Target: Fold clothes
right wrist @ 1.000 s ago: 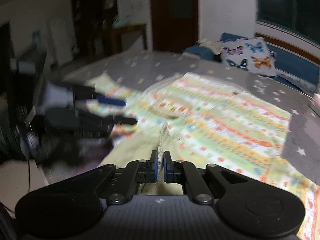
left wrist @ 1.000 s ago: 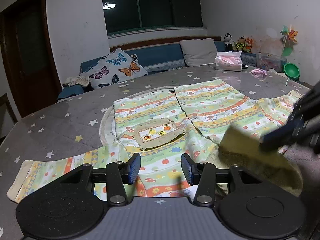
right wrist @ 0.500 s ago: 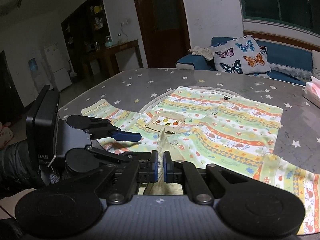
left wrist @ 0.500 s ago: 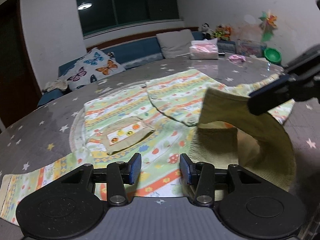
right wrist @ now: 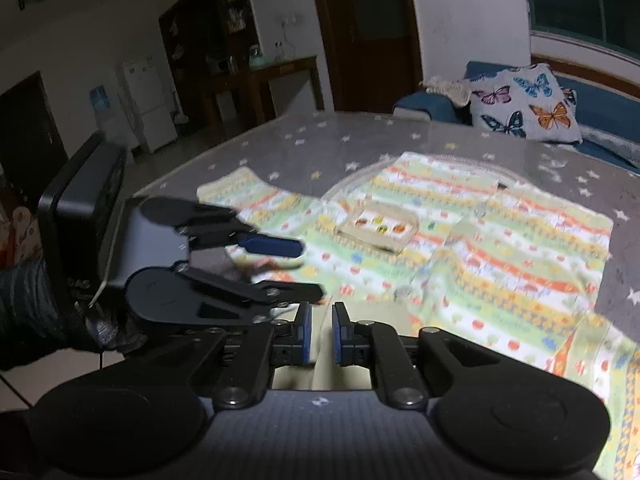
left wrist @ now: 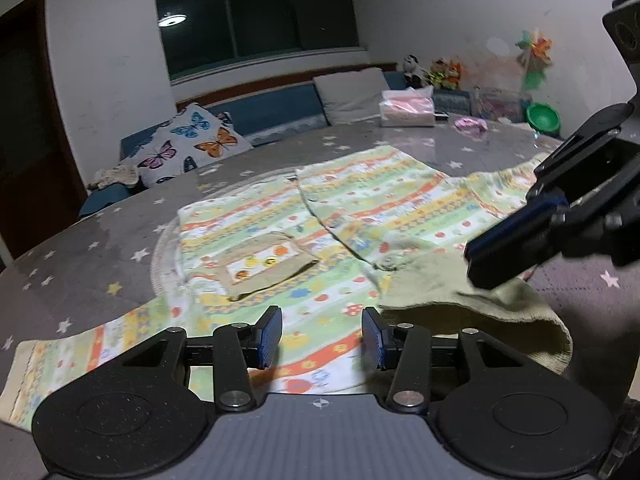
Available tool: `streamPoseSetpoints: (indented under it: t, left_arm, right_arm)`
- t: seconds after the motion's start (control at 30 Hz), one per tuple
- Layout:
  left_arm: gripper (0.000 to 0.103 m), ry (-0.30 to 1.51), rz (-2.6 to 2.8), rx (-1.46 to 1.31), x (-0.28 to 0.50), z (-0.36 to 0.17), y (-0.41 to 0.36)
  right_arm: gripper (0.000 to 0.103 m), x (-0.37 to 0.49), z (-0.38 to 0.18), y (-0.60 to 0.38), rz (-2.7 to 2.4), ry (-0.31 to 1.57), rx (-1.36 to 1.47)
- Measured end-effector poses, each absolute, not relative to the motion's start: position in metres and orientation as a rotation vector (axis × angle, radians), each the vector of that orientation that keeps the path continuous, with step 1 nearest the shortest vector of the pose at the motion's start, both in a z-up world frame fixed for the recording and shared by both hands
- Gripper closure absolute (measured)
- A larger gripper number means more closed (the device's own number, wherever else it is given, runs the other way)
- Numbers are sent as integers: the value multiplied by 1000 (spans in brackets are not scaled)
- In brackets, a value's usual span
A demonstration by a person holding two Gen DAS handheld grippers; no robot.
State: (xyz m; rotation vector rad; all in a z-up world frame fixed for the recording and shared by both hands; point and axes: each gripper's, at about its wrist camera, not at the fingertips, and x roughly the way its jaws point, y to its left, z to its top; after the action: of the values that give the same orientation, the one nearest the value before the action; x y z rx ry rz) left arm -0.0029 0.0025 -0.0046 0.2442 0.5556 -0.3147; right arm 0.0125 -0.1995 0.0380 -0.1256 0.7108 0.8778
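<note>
We see a child's striped, printed shirt (left wrist: 360, 208) lying front up on the star-patterned tabletop (left wrist: 80, 256), its long axis running left to right from sleeve to sleeve across both views. The left sleeve (left wrist: 76, 344) lies flat, stretched out to the left of the left tongs (left wrist: 322, 336). These tongs hover low over the near hem, their blue pads (left wrist: 270, 336) wide apart and holding nothing. The chest pocket (left wrist: 266, 266) lies just ahead of them, slightly left.

On the right side of the shirt a corner is turned over, showing its plain yellowish inner face (left wrist: 460, 300). The right tongs (right wrist: 321, 332) stand directly over this fold. Their pads (right wrist: 304, 332) are a small way apart with pale cloth visible in the gap; we judge that they are loosening rather than gripping, though contact with the cloth cannot be settled from these views.

The governing relation: the right tongs are nearer the turned-over corner, while the flat left sleeve lies nearer the left tongs and well to their left. We judge the fold to be in an early stage, with one side turned inward and the opposite sleeve not yet folded.
</note>
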Motion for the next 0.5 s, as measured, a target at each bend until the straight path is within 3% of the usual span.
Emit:
streamPoseSetpoints:
  t: [0.2, 0.5]
  left_arm:
    - [56, 535, -275, 200, -4, 8, 16]
    - [56, 531, -370, 232, 4, 5, -18]
  right_arm:
    - [91, 31, 22, -194, 801, 720, -154]
    - [76, 23, 2, -190, 779, 739, -255]
